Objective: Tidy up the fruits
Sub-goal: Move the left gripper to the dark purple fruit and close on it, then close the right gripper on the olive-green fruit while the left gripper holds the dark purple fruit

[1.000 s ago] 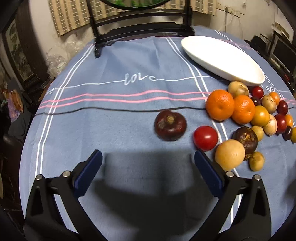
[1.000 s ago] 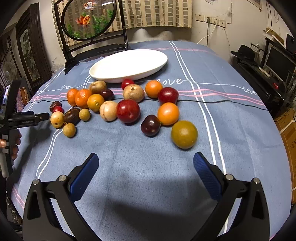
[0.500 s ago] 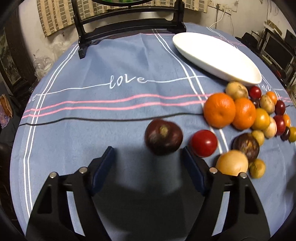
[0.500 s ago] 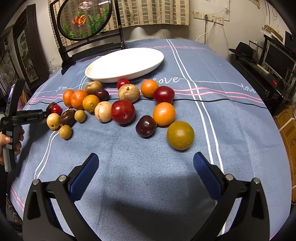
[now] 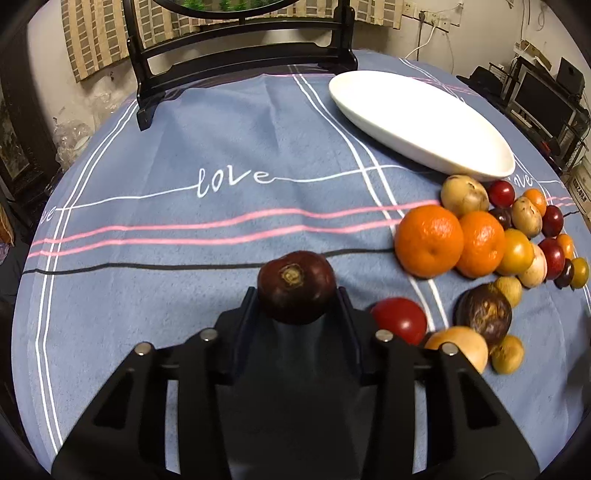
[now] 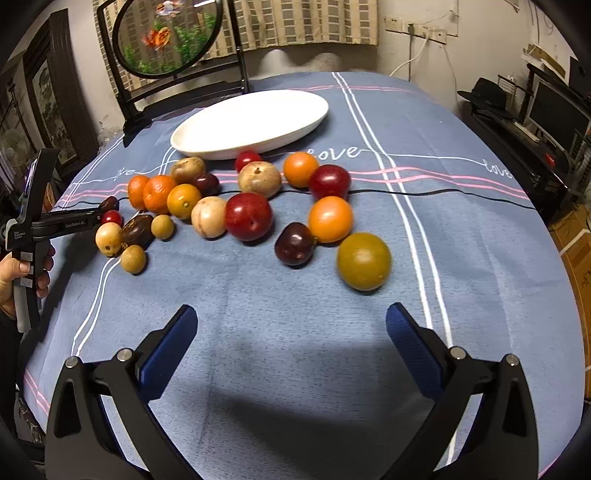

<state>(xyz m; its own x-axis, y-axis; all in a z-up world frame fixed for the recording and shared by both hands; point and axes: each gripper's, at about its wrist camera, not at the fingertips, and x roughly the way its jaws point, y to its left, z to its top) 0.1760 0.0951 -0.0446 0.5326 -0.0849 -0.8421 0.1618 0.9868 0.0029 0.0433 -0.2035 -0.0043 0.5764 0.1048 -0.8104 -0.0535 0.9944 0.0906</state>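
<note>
My left gripper (image 5: 297, 295) is shut on a dark purple round fruit (image 5: 296, 286), with a jaw on each side of it, just above the blue tablecloth. A small red fruit (image 5: 399, 319) lies right beside it. Two oranges (image 5: 428, 240) and several smaller fruits sit to the right. The white oval plate (image 5: 417, 118) lies at the back right with nothing on it. My right gripper (image 6: 291, 328) is open and empty, short of a dark plum (image 6: 294, 243) and a green-yellow fruit (image 6: 364, 260). The left gripper also shows in the right wrist view (image 6: 107, 212), at the far left.
A black wooden stand (image 5: 240, 55) holding a round fish tank (image 6: 168, 35) rises at the table's back edge. The fruit heap (image 6: 236, 195) spreads across the table's middle, in front of the plate (image 6: 251, 123). Shelves and electronics (image 6: 554, 114) stand off the table's right side.
My left gripper moved forward around the dark purple fruit and closed on it. My right gripper stayed open and moved very little.
</note>
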